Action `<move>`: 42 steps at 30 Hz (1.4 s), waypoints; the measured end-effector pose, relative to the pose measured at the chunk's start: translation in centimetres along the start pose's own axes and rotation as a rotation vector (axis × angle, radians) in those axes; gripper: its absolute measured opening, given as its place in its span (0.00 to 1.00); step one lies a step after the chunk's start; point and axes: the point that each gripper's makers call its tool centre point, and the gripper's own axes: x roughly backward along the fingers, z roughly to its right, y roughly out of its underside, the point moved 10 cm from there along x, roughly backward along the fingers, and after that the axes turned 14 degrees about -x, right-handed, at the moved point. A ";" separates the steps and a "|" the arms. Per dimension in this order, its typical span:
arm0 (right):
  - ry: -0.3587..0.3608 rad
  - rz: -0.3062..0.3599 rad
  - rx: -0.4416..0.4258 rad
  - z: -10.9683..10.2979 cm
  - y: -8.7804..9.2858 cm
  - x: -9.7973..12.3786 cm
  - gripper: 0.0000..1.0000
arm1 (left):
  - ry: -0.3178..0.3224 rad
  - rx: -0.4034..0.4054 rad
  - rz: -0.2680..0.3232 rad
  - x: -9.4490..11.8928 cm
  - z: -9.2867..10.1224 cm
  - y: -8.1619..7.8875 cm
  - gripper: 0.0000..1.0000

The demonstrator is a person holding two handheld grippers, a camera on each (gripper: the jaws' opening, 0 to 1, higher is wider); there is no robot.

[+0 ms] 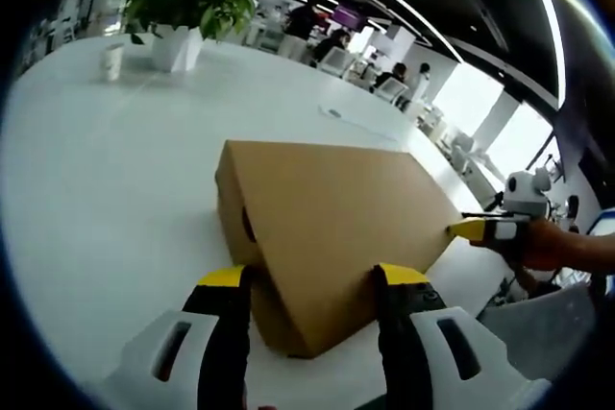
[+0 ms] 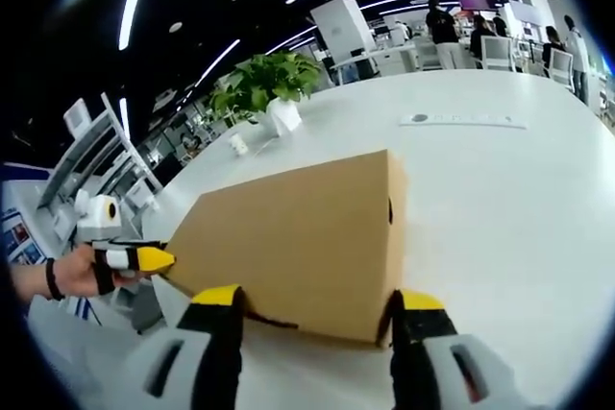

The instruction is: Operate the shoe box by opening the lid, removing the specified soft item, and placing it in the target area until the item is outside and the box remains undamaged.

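Plain brown shoe box (image 1: 332, 223) lies closed on white table (image 1: 115, 189).

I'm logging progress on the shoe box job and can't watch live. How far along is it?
Nothing is finished: the shoe box sits on the white table with its lid down, no soft item out. In hand: the left gripper and right gripper, jaws spread, meet the box's opposite ends. Left: lift the lid, remove the item, place it.
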 end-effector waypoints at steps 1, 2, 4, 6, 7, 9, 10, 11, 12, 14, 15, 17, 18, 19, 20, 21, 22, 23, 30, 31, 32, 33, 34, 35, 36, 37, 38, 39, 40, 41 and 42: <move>-0.003 -0.002 -0.001 0.1 0.0 0.0 0.60 | 0.001 0.000 -0.003 0.0 -0.1 0.0 0.52; -0.007 -0.005 0.000 0.1 0.0 0.0 0.60 | 0.003 -0.002 -0.005 0.0 -0.1 -0.1 0.53; -0.009 -0.006 -0.001 0.2 0.0 0.0 0.60 | 0.009 -0.002 -0.001 -0.1 -0.4 0.0 0.53; -0.011 -0.005 0.000 0.1 0.0 0.1 0.60 | 0.013 -0.005 -0.002 -0.1 -0.4 0.0 0.53; -0.013 -0.006 0.003 0.1 0.1 0.1 0.61 | 0.016 -0.012 -0.005 -0.1 -0.4 0.0 0.54; -0.031 -0.009 0.020 -0.1 0.2 0.0 0.67 | 0.025 -0.041 -0.013 -0.1 -0.4 0.0 0.55; -0.043 -0.010 0.024 -0.2 0.3 0.0 0.69 | 0.029 -0.056 -0.016 -0.1 -0.4 0.1 0.56; -0.050 -0.011 0.030 -0.4 0.3 0.1 0.72 | 0.033 -0.071 -0.019 -0.1 -0.3 0.1 0.57; -0.056 -0.011 0.041 -0.4 0.4 0.1 0.74 | 0.036 -0.082 -0.019 -0.1 -0.3 0.1 0.58; -0.062 -0.008 0.052 -0.5 0.5 0.2 0.75 | 0.048 -0.111 -0.023 -0.1 -0.2 0.2 0.60; -0.068 -0.003 0.052 -0.4 0.5 0.2 0.75 | 0.053 -0.124 -0.024 -0.1 -0.2 0.2 0.60; -0.075 0.001 0.056 -0.3 0.6 0.3 0.75 | 0.055 -0.127 -0.024 0.0 -0.2 0.3 0.61; -0.076 -0.001 0.062 -0.3 0.6 0.4 0.75 | 0.059 -0.133 -0.026 0.1 -0.2 0.3 0.61; -0.077 -0.005 0.078 -0.4 0.7 0.5 0.75 | 0.064 -0.141 -0.027 0.1 -0.2 0.3 0.62; -0.079 -0.008 0.091 -0.4 0.7 0.5 0.75 | 0.068 -0.142 -0.027 0.1 -0.2 0.3 0.63; -0.079 -0.013 0.113 -0.5 0.9 0.5 0.75 | 0.076 -0.144 -0.025 0.1 -0.2 0.4 0.65; -0.078 -0.015 0.119 -0.5 0.9 0.5 0.76 | 0.083 -0.143 -0.022 0.1 0.0 0.4 0.67; -0.078 -0.018 0.135 -0.4 0.9 0.4 0.76 | 0.088 -0.144 -0.017 0.2 0.1 0.5 0.68; -0.067 -0.006 0.175 -0.4 1.2 0.5 0.73 | 0.090 -0.188 -0.029 0.2 0.1 0.6 0.68; -0.062 -0.004 0.178 -0.3 1.1 0.5 0.71 | 0.093 -0.179 -0.026 0.2 0.1 0.6 0.69; -0.053 0.004 0.174 -0.2 1.0 0.5 0.68 | 0.094 -0.172 -0.023 0.2 0.1 0.5 0.68; -0.049 0.009 0.171 -0.2 1.0 0.6 0.66 | 0.091 -0.168 -0.022 0.2 0.1 0.5 0.68; -0.041 0.017 0.171 -0.1 1.0 0.7 0.64 | 0.087 -0.171 -0.022 0.3 0.0 0.6 0.66; -0.042 0.015 0.172 0.0 1.0 0.7 0.64 | 0.081 -0.175 -0.023 0.3 0.0 0.6 0.65; -0.042 0.016 0.174 0.0 1.0 0.6 0.63 | 0.081 -0.175 -0.024 0.3 0.1 0.6 0.65; -0.038 0.015 0.179 0.0 1.0 0.6 0.63 | 0.079 -0.176 -0.023 0.3 0.1 0.6 0.65; -0.032 0.012 0.188 -0.1 1.0 0.5 0.63 | 0.076 -0.175 -0.023 0.3 0.0 0.6 0.65; -0.031 0.011 0.188 -0.1 1.0 0.5 0.63 | 0.074 -0.176 -0.023 0.3 0.1 0.6 0.64; -0.031 0.012 0.187 -0.1 1.0 0.6 0.63 | 0.071 -0.177 -0.022 0.3 0.1 0.6 0.64; -0.031 0.012 0.187 -0.1 1.0 0.6 0.62 | 0.069 -0.176 -0.021 0.4 0.1 0.6 0.64; -0.032 0.013 0.187 -0.1 1.0 0.6 0.62 | 0.067 -0.175 -0.019 0.4 0.1 0.6 0.64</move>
